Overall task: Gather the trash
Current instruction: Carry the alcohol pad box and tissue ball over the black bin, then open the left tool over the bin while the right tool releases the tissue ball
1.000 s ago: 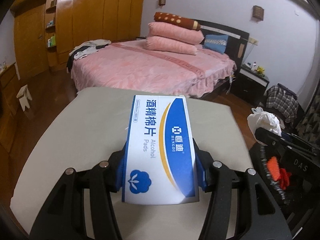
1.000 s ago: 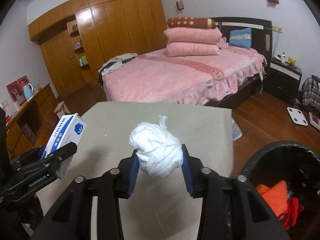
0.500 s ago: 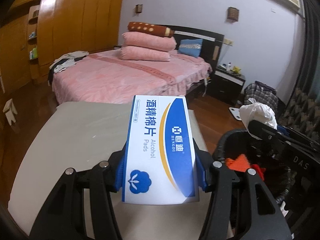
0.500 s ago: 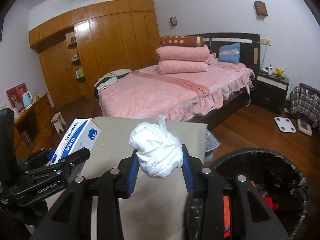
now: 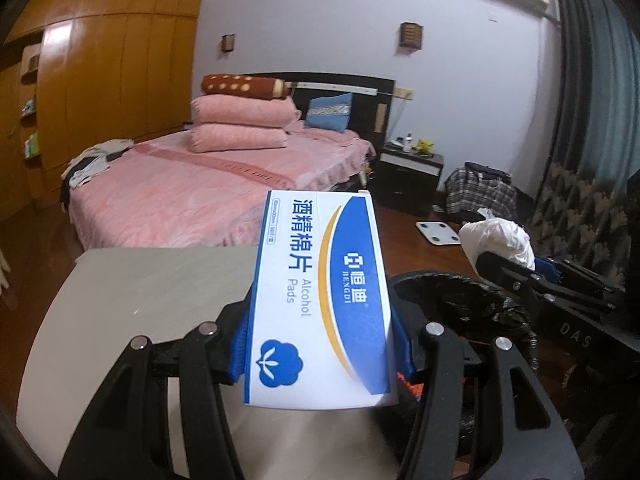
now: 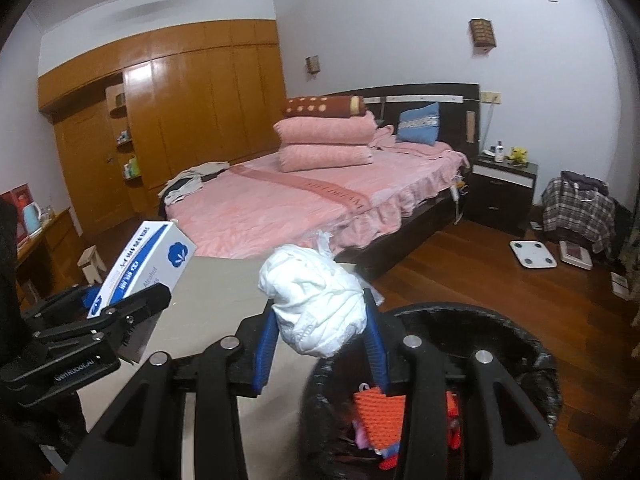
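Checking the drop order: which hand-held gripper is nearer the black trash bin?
Right. The right hand-held gripper hangs over the black trash bin's rim; the left hand-held gripper sits beside it, above the table.

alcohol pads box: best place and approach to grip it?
Grip the alcohol pads box across its two long narrow sides, near one end, coming in along its length. Those sides are flat and parallel, so the pads sit flush. The left gripper holds it this way, blue fingers on either side.
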`<state>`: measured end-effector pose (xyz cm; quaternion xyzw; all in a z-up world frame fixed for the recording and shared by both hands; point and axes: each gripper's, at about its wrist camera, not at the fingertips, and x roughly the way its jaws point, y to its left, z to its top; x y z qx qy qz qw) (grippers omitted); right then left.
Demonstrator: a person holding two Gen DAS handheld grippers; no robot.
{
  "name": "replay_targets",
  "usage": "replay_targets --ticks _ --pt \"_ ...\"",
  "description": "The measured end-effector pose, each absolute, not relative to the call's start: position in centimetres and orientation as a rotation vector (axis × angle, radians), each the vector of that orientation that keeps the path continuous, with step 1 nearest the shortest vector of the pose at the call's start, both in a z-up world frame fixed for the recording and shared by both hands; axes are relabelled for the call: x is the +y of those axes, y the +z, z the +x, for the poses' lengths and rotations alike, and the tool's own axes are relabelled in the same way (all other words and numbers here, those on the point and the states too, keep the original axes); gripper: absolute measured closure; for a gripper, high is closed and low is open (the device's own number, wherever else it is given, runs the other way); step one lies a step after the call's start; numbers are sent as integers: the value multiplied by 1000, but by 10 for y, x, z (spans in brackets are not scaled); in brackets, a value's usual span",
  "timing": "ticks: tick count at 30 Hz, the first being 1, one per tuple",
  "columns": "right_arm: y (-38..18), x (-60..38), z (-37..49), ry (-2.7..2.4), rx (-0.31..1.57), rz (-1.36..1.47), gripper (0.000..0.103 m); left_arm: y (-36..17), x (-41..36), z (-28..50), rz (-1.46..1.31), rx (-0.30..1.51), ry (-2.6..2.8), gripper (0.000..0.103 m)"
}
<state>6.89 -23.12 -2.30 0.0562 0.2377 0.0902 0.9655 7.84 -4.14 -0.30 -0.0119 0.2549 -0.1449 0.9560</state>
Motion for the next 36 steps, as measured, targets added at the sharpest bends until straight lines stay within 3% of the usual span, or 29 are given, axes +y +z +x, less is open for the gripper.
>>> replay_targets --ticks 13,36 --pt "-25 -299 58 46 475 136 64 -6 -116 84 36 502 -431 49" --pt "-66 -376 68 -83 543 169 64 -60 -208 121 115 574 -582 49"
